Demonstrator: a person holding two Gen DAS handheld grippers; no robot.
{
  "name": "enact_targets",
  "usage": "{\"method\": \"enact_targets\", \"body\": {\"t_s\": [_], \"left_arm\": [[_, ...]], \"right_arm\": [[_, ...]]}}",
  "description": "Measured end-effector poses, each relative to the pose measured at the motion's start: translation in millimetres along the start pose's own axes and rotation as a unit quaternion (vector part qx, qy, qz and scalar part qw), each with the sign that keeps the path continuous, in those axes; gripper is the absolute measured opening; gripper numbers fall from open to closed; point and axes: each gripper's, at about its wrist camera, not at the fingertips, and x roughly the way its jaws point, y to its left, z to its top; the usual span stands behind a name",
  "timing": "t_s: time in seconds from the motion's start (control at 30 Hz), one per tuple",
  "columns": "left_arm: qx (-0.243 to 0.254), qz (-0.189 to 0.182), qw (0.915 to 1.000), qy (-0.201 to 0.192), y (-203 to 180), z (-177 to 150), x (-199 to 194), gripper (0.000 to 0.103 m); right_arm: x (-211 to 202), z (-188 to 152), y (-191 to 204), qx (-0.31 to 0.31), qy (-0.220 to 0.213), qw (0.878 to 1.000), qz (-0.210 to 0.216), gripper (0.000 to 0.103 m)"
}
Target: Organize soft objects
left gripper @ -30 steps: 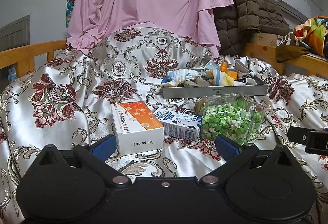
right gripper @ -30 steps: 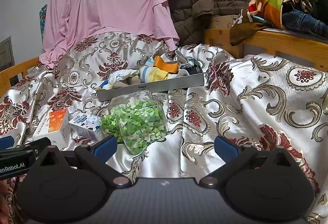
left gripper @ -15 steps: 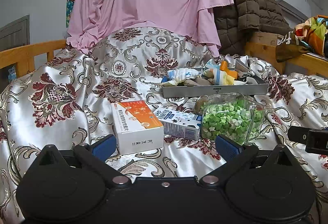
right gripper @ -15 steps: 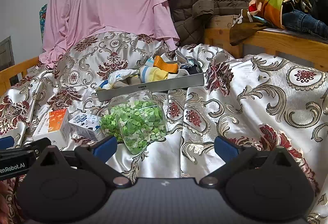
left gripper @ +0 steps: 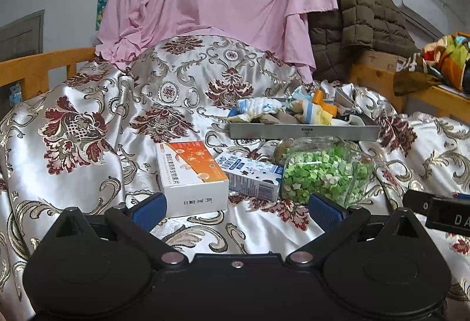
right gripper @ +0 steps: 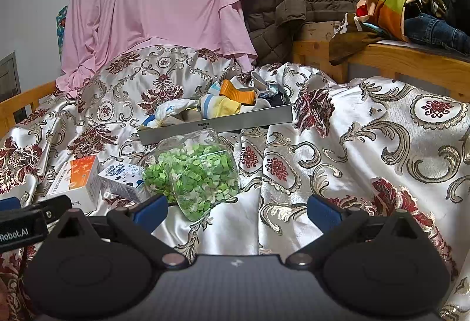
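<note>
A grey metal tray (left gripper: 302,131) (right gripper: 214,124) lies on the satin bedspread, filled with several soft things: a white-blue cloth (left gripper: 258,106) (right gripper: 173,109), a yellow-blue sock (left gripper: 311,112) (right gripper: 220,105) and an orange piece (right gripper: 238,93). My left gripper (left gripper: 235,209) is open and empty, low over the bedspread, in front of the boxes. My right gripper (right gripper: 236,207) is open and empty, just in front of the jar. Part of the right gripper shows at the left wrist view's right edge (left gripper: 440,210).
An orange-white box (left gripper: 191,174) (right gripper: 76,180), a blue-white carton (left gripper: 249,177) (right gripper: 123,180) and a clear jar of green bits (left gripper: 323,171) (right gripper: 194,171) lie in front of the tray. A pink sheet (left gripper: 220,3), a brown jacket (left gripper: 358,27), wooden rails (right gripper: 411,62) stand behind.
</note>
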Motion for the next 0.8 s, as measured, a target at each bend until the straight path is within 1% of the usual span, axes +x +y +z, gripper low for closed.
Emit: {"method": "enact_targets", "body": {"t_s": [0.3,0.8], "left_arm": [[0.013,-0.004,0.9999,0.003,-2.1,-1.1,0.5,0.102],[0.014,0.003,0.9999,0.005,0.0,-1.7,2.0,0.102]], "right_arm": [[0.3,-0.7,0.1,0.0,0.001,1.0,0.0,0.103],[0.0,-0.5,0.6,0.0,0.001,1.0,0.0,0.103]]}}
